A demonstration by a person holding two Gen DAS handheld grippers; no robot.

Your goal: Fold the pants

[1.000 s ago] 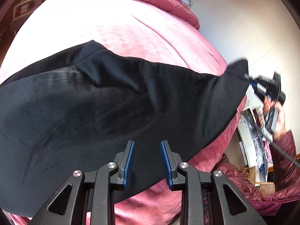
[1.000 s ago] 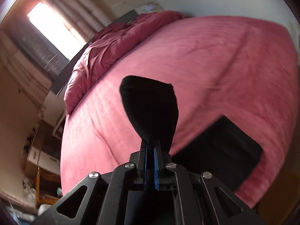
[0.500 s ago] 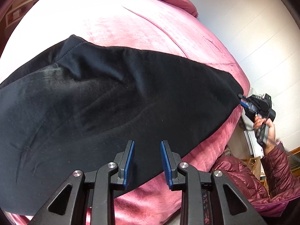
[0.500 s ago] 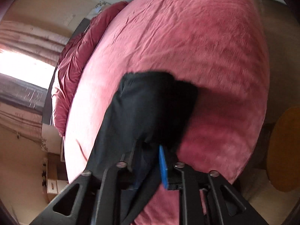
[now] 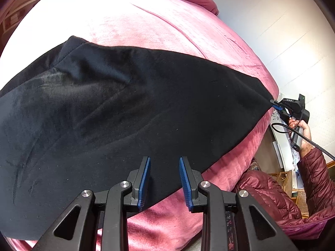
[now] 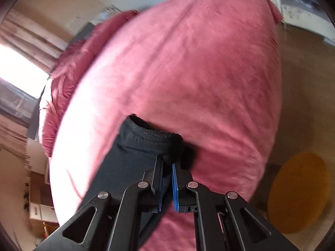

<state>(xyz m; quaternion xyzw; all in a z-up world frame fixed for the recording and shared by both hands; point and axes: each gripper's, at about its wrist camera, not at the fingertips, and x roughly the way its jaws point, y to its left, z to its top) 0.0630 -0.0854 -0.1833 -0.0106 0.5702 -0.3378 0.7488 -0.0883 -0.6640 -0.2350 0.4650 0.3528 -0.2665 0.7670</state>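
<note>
I'm looking into a home bedroom — a bed under a pink velvety cover, curtained window, drawers beside it.

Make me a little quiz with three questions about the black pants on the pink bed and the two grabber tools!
1. True or false: the right gripper is pinching a corner of the black pants.
2. Are the left gripper jaws A) clamped on the cloth, B) apart with nothing pinched, or C) holding a pillow?
3. Fill in: the pants lie spread on a ____ bed cover.

Key
1. True: its pads are shut on the fabric at the waistband end.
2. B: its blue pads stand apart above the pants.
3. Pink.
</note>
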